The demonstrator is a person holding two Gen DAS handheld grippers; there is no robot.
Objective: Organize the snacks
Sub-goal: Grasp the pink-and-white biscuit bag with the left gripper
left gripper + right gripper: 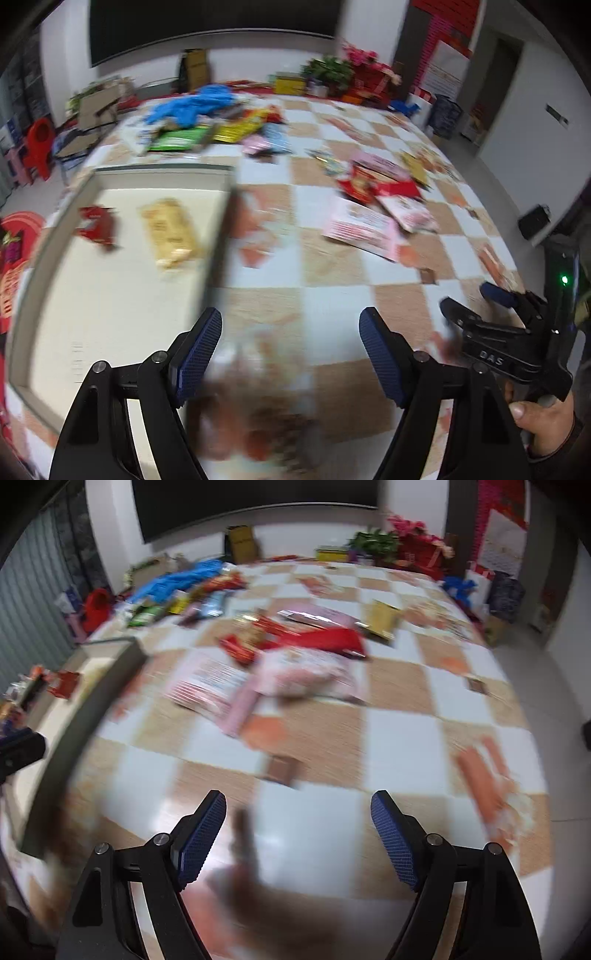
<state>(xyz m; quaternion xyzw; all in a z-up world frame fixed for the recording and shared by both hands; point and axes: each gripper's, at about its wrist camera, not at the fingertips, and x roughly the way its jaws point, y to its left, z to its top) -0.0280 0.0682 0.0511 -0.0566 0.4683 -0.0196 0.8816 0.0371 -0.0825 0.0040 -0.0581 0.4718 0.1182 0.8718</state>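
A white tray [122, 295] with a grey rim lies on the checkered table at the left; a red packet [96, 225] and a pale yellow packet [170, 232] rest inside it. My left gripper [290, 354] hovers open just right of the tray, nothing between its fingers; a blurred brown-red packet [258, 432] lies on the table below it. In the right wrist view my right gripper [299, 836] is open and empty over a white tile. Pink and red snack packets [295, 664] lie scattered ahead. The right gripper [476, 306] also shows in the left wrist view, held by a hand.
A second heap of snacks with blue gloves [195, 107] sits at the table's far side. The tray's rim [92, 716] stands at the left. Boxes, flowers [354, 70] and red stools [38, 144] surround the table. Everything is motion-blurred.
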